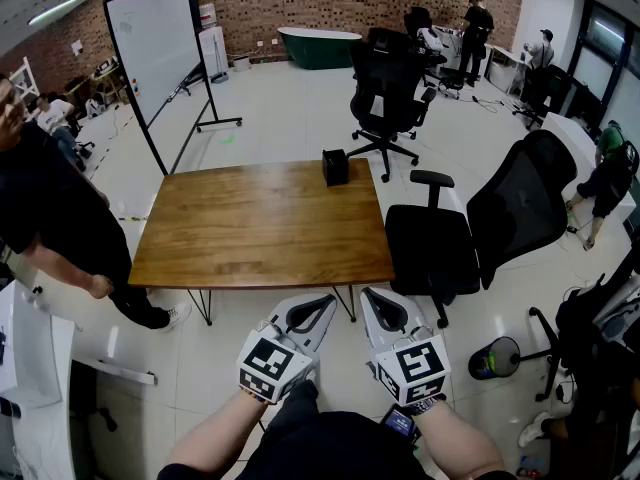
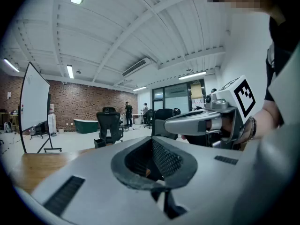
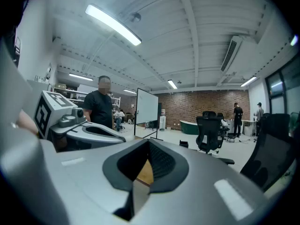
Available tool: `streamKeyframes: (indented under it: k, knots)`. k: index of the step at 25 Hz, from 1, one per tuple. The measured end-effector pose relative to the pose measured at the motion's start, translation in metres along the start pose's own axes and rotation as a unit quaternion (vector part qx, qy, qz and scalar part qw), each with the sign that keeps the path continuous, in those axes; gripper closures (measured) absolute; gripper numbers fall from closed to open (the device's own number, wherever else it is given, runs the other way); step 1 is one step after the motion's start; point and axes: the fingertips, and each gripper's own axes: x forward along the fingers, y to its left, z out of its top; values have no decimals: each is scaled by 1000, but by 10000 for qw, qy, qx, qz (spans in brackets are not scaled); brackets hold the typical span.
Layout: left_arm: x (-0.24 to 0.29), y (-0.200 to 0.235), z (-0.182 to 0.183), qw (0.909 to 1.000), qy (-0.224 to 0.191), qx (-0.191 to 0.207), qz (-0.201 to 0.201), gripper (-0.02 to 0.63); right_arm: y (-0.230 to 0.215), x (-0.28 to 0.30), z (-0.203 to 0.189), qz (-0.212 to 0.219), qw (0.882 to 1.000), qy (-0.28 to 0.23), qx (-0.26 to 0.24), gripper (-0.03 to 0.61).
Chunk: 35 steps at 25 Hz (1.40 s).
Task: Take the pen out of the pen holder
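Observation:
A small black pen holder (image 1: 335, 166) stands at the far right edge of the wooden table (image 1: 262, 226); no pen can be made out in it from here. Both grippers hover side by side off the table's near edge, well short of the holder. My left gripper (image 1: 329, 299) has its jaws together with nothing between them, and so does my right gripper (image 1: 366, 294). The left gripper view looks past its closed jaws (image 2: 152, 140) to the holder (image 2: 99, 143), small and far off. In the right gripper view the holder (image 3: 184, 144) sits beyond the shut jaws (image 3: 149, 142).
A black office chair (image 1: 470, 230) stands right of the table, another (image 1: 388, 96) behind it. A person in black (image 1: 50, 218) stands at the table's left. A wheeled whiteboard (image 1: 157, 43) is at the back left, and several people are at the back right.

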Motion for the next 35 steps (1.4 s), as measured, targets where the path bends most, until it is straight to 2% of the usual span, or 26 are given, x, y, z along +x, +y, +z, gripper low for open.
streamKeyframes:
  k: [18,35]
  knots:
    - [79,117,-13,9997,93,-144,-177,609,-57,127,-4,-154,9997,157,137,575]
    - [139,248,-12,9983,181,-216,-517,609,-100,264,15,-435,9982,364,204,554]
